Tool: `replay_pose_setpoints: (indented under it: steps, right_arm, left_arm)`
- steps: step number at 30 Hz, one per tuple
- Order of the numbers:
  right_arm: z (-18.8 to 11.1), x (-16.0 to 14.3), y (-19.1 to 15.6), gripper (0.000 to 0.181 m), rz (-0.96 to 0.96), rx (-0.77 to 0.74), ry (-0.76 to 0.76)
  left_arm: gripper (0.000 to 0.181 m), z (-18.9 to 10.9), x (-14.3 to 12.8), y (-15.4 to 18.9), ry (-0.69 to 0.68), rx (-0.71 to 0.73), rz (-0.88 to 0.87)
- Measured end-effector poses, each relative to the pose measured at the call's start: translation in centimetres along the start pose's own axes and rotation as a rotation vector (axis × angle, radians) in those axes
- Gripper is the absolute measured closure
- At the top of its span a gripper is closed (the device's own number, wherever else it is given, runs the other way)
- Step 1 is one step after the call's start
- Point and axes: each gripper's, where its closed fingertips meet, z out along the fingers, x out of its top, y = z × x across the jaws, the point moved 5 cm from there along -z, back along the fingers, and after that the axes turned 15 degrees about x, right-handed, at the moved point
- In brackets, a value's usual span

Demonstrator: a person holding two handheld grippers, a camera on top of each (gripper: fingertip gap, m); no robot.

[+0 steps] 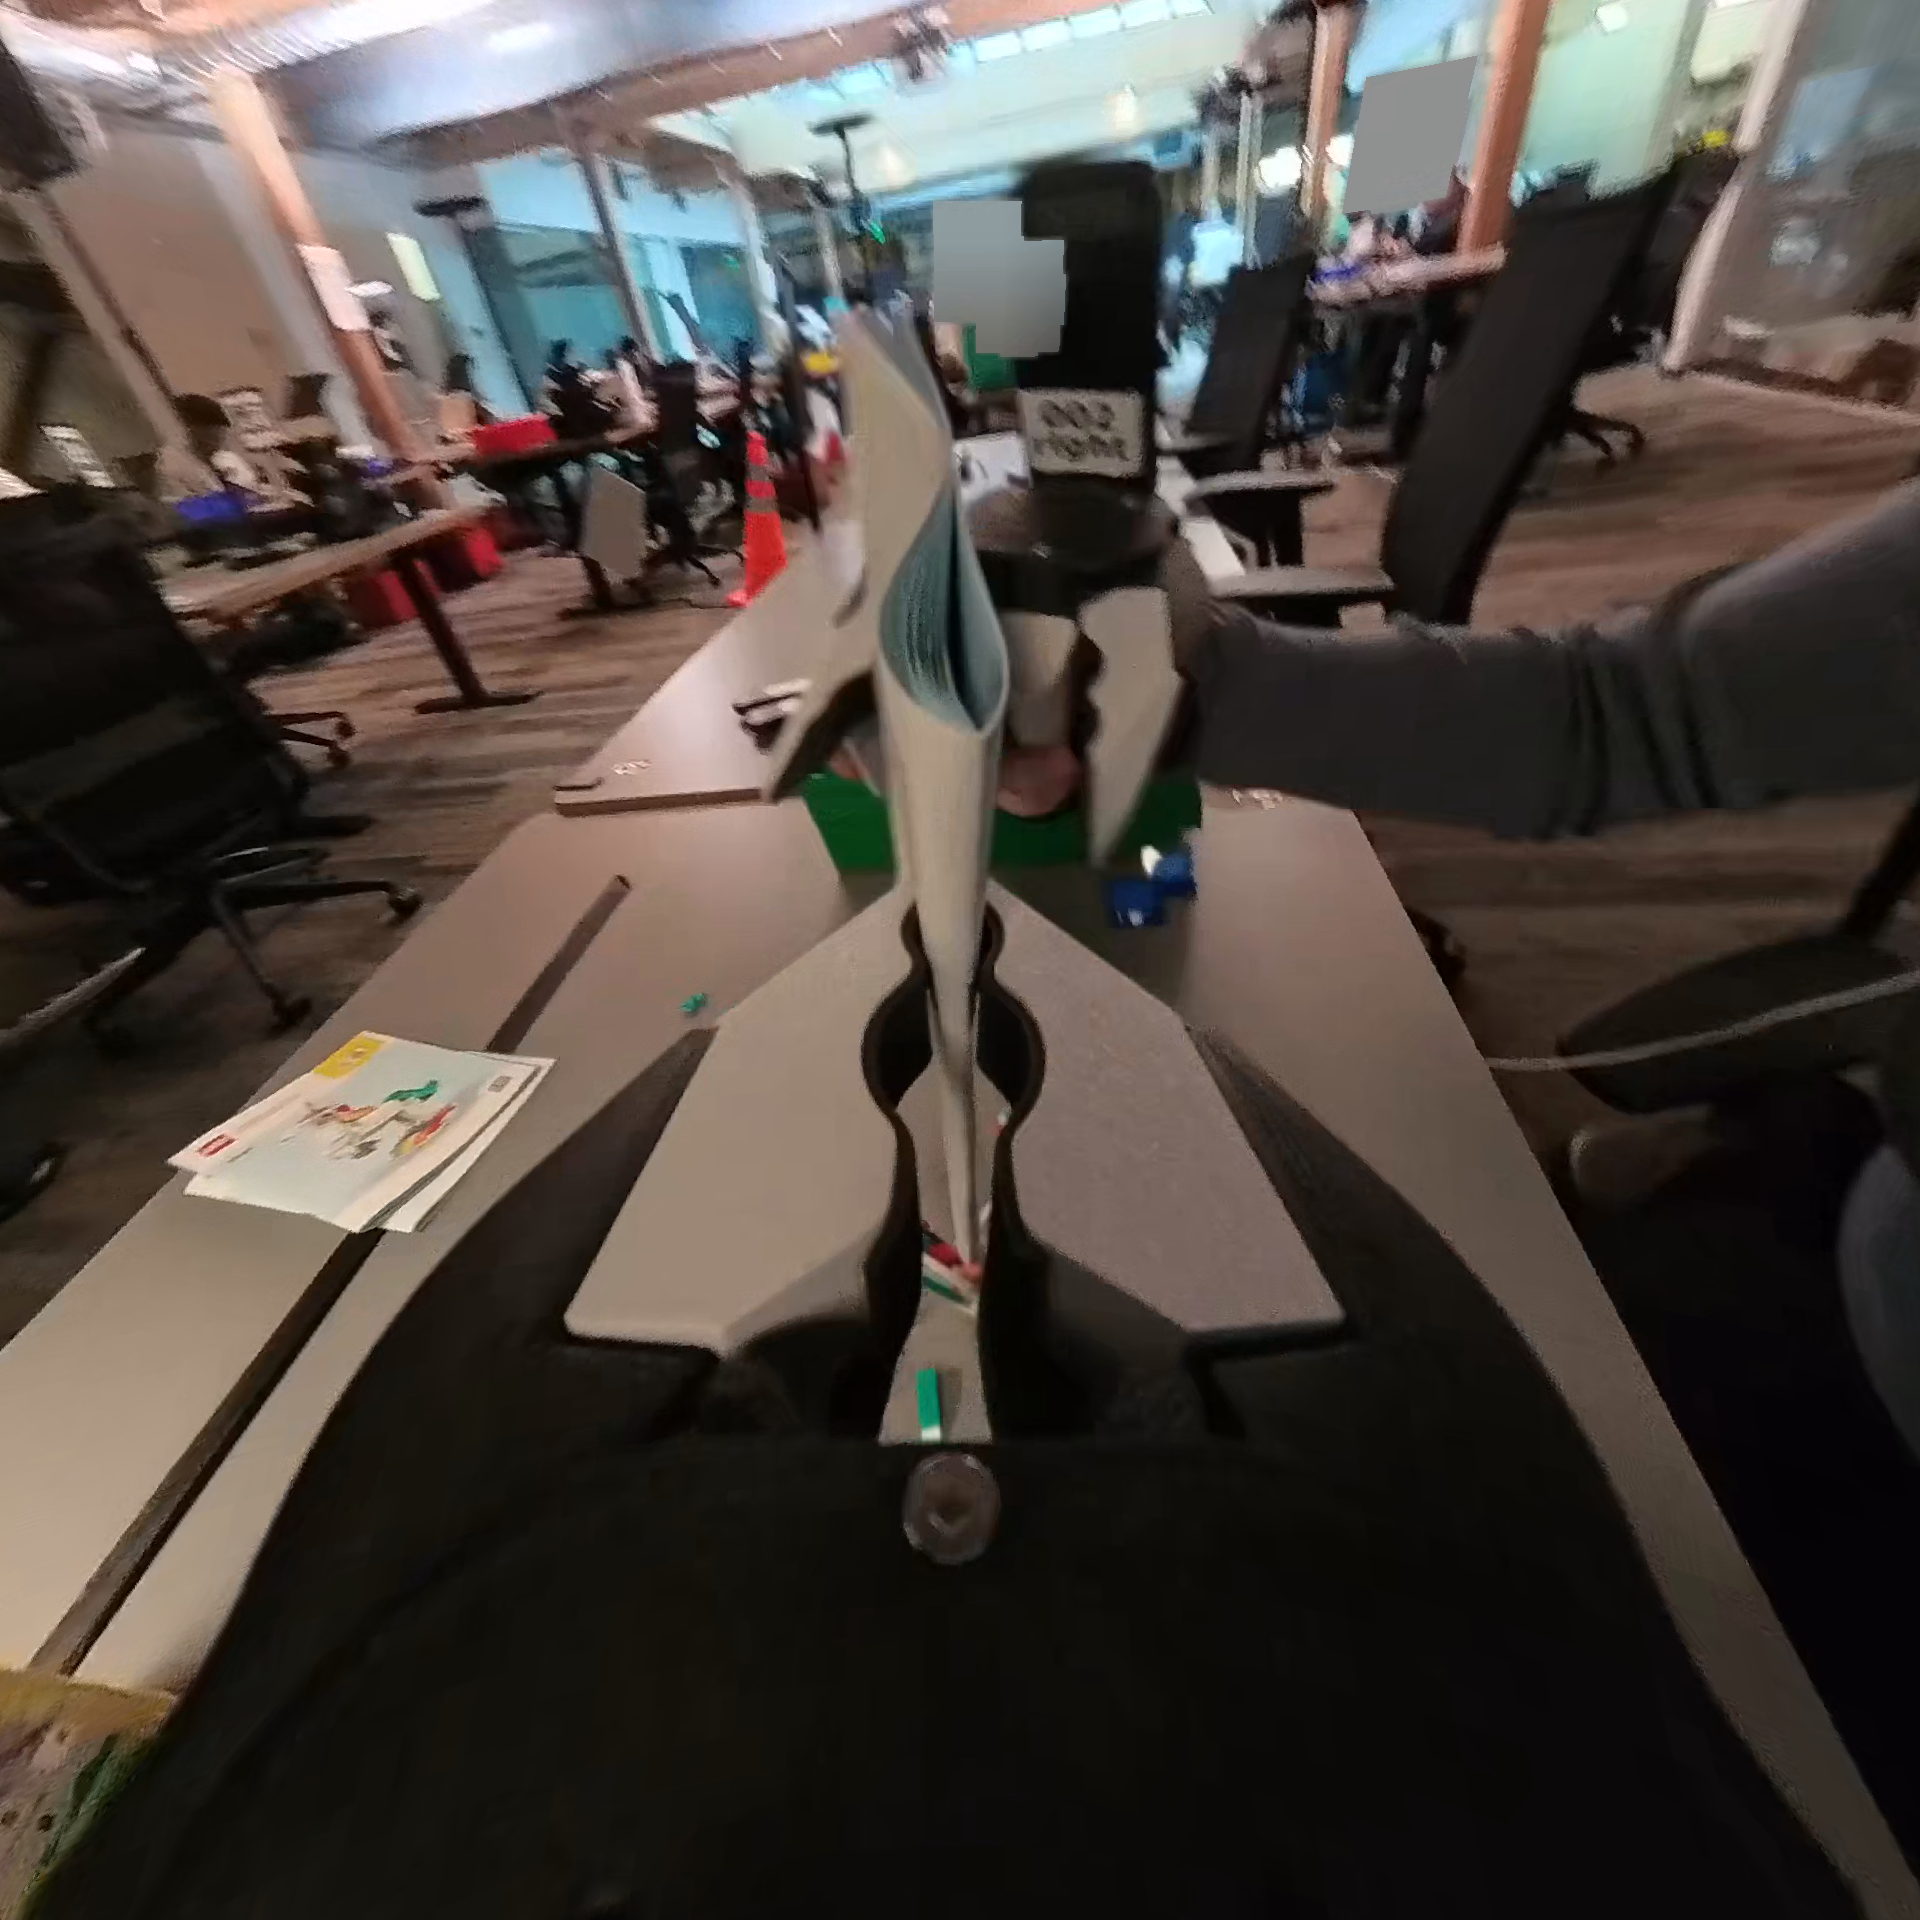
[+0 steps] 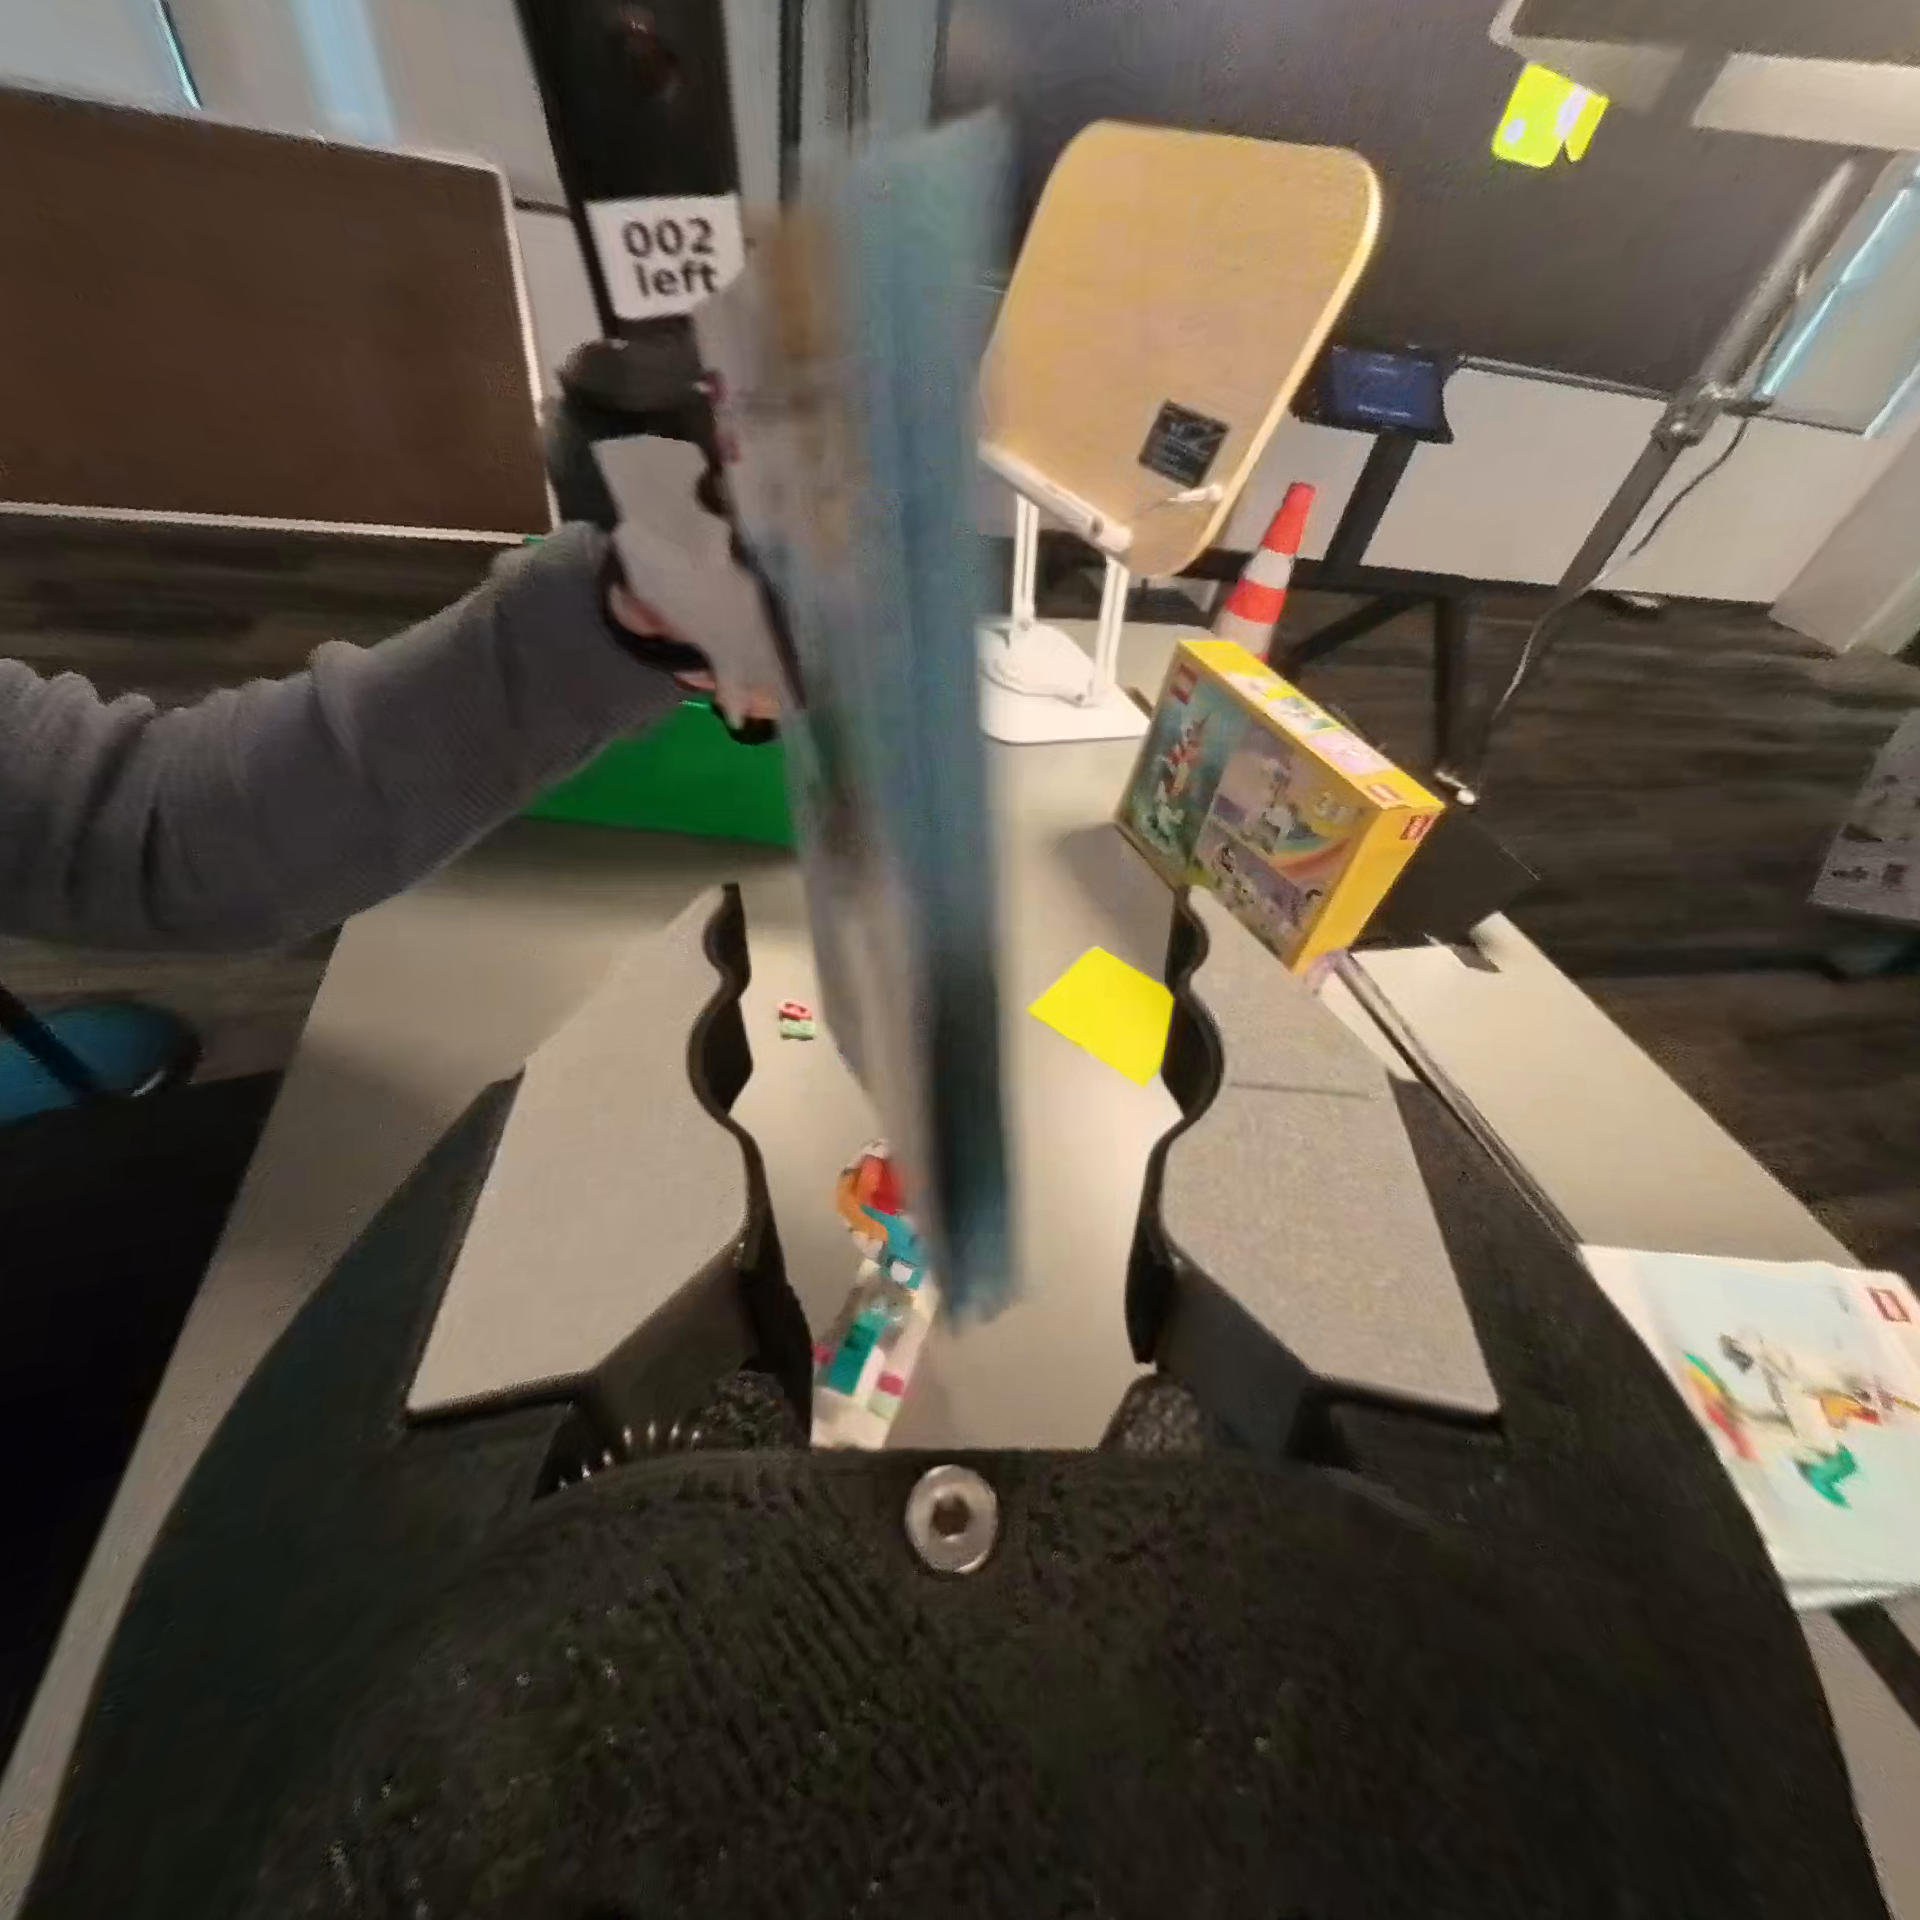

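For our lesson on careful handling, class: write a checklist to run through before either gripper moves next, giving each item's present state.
1. Left gripper shut on booklet: ok.
2. Right gripper open, a finger on each side of booklet: ok.
3. Right fingers clear of booklet: cannot tell, blurred.
4. Booklet's pages together: not ok, they fan apart at the far end.
5. Table under booklet bare: not ok, a brick model lies there.
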Motion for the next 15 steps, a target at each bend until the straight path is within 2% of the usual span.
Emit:
replay_pose_setpoints:
  steps: [1, 2, 3, 4, 5, 7, 8, 9, 11, 15]
  right_arm:
    - [0.0, 0.0, 0.5, 0.104, 0.005, 0.007, -0.008]
    - [0.1, 0.0, 0.6, 0.114, 0.022, 0.044, -0.006]
    - [0.1, 0.1, 0.4, 0.14, 0.043, 0.125, 0.014]
    - [0.0, 0.3, 0.0, 0.175, 0.06, 0.223, 0.041]
    - [-0.1, 0.3, -0.1, 0.181, 0.081, 0.283, 0.062]
    - [-0.4, 0.1, 1.7, 0.181, 0.138, 0.247, 0.078]
    - [-0.9, -0.2, 3.3, 0.181, 0.177, 0.189, 0.08]
    - [-1.8, -0.6, 5.5, 0.181, 0.231, 0.114, 0.086]
    - [-4.5, -1.9, 10.9, 0.181, 0.398, -0.042, 0.136]
    - [-8.9, -8.5, 22.4, 0.181, 0.828, -0.305, 0.204]
  left_arm:
    - [0.181, 0.2, -0.2, 0.4, -0.023, -0.027, 0.027]
    - [0.181, 0.3, -0.4, 0.6, -0.044, -0.041, 0.047]
    - [0.181, 0.3, -0.6, 0.8, -0.064, -0.051, 0.061]
    - [0.181, 0.4, -0.7, 0.7, -0.074, -0.045, 0.071]
    - [0.181, 0.5, -0.8, 0.5, -0.074, -0.024, 0.074]
    - [0.181, 1.2, -0.8, -0.8, -0.074, 0.073, 0.054]
    - [0.171, 1.7, -0.9, -2.1, -0.081, 0.176, 0.036]
    - [0.154, 2.0, -1.1, -3.7, -0.087, 0.286, 0.03]
    - [0.149, 1.9, -1.6, -6.5, -0.096, 0.436, 0.0]
    - [0.152, 1.7, -3.5, -9.7, -0.108, 0.547, -0.099]
